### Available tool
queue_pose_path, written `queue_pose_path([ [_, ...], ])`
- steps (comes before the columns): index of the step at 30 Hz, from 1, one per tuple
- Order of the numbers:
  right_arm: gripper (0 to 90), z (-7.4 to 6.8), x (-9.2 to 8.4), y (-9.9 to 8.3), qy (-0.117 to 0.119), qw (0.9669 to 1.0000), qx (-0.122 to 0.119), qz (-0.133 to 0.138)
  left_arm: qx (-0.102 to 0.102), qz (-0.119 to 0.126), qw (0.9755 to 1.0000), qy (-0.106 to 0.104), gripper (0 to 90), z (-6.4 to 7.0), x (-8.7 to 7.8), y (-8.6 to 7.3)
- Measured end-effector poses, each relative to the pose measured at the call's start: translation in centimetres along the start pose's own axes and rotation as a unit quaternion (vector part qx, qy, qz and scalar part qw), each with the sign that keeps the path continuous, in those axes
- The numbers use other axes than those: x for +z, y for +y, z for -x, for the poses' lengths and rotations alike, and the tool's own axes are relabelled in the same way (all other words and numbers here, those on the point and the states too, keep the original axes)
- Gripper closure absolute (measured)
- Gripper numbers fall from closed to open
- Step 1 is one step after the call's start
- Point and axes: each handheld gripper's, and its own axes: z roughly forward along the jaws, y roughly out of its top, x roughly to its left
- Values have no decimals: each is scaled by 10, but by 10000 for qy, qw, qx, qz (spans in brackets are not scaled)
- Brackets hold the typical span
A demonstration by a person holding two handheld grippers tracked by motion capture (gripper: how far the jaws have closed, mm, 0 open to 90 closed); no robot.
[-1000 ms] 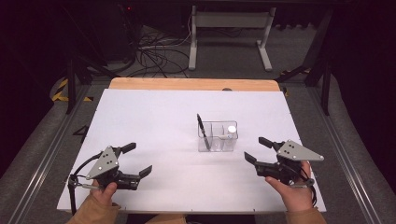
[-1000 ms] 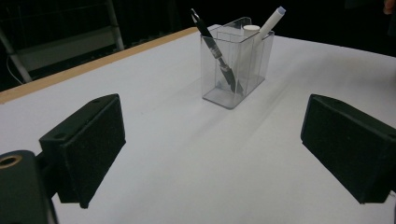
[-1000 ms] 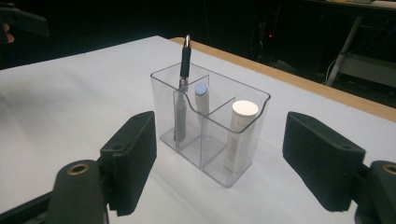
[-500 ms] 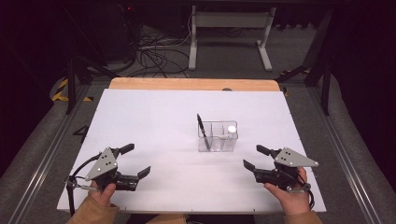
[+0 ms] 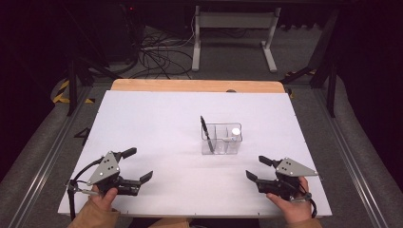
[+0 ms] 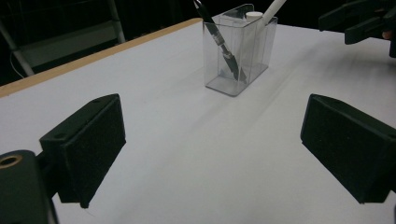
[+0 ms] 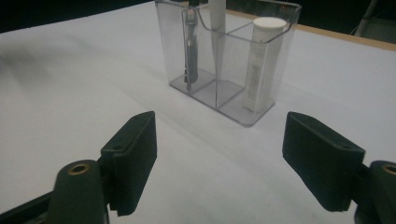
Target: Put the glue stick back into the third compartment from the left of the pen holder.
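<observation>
Clear holder point(image 5: 221, 138): a see-through plastic box split into compartments, standing upright near the middle of the white table point(image 5: 157, 123), well apart from both grippers.
Contents: a black pen point(image 5: 205, 133) leans in the holder's left compartment as the high view shows it, its long axis tilted up and away; a white capped tube point(image 7: 263, 65) stands upright in another compartment.
Right gripper point(image 5: 260, 168): low over the table's near right corner, jaws apart with nothing between them; the holder lies straight ahead of its pads point(image 7: 134, 154), slightly left.
Left gripper point(image 5: 137, 165): near left corner, jaws wide apart and empty; the holder lies ahead and to its right.
Nearer hand: by my judgement the right one, which faces the tube's side.
Surfaces: smooth glossy plastic, matte foam-like pads, plain flat tabletop.
</observation>
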Motion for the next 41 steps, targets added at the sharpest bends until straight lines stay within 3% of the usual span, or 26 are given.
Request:
queue_pose_path([
  [19,275,-4,9,-15,-57,9998,-67,-204,-50,-57,10000,19,75,0,2,-16],
  [41,268,-3,4,-11,-113,9999,-57,6,-57,-77,9999,89,77,-3,4,-18],
])
